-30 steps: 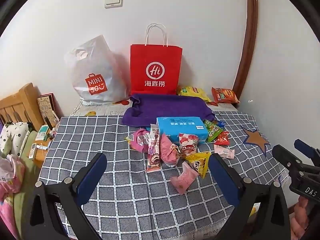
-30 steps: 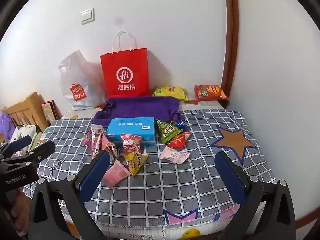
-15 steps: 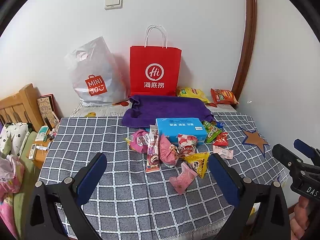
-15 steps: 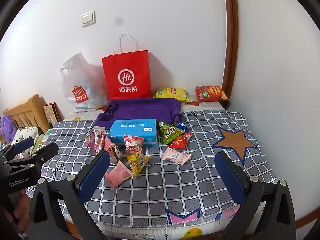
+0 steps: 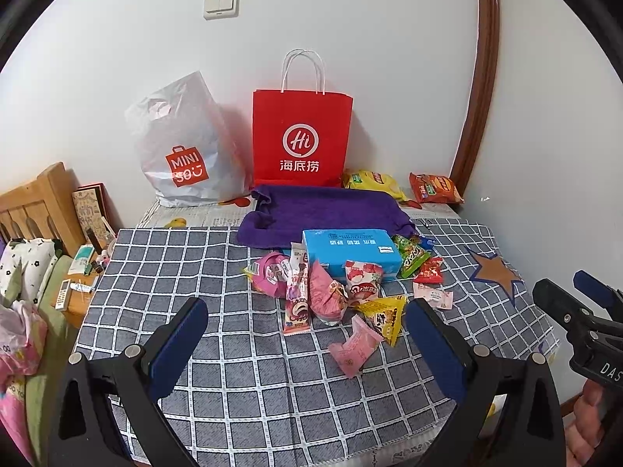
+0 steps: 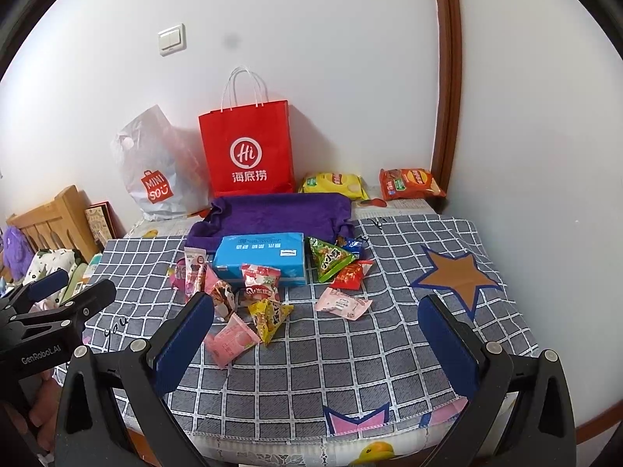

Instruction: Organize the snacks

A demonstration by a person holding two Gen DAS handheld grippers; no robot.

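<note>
Several small snack packets lie loose on the checked tablecloth [image 5: 187, 272] around a blue box [image 5: 350, 251] [image 6: 261, 257]: a pink packet [image 5: 354, 346] [image 6: 229, 340], a yellow triangle packet [image 5: 383, 315] [image 6: 270, 317], a green packet [image 6: 329, 258], a red packet [image 6: 350, 274]. A red paper bag [image 5: 301, 138] [image 6: 247, 151] stands upright at the wall. My left gripper [image 5: 305, 334] is open and empty, above the table's near edge. My right gripper [image 6: 315, 334] is open and empty, right of it.
A white MINISO plastic bag [image 5: 179, 151] stands left of the red bag. A purple towel [image 5: 323, 210] lies behind the box. Yellow [image 6: 335, 185] and orange [image 6: 409, 183] chip bags lie at the back right corner. A wooden bed frame [image 5: 39, 202] and clutter sit left of the table.
Both grippers have pulled back and risen slightly, so the snacks sit a little farther away. Nothing on the table has moved.
</note>
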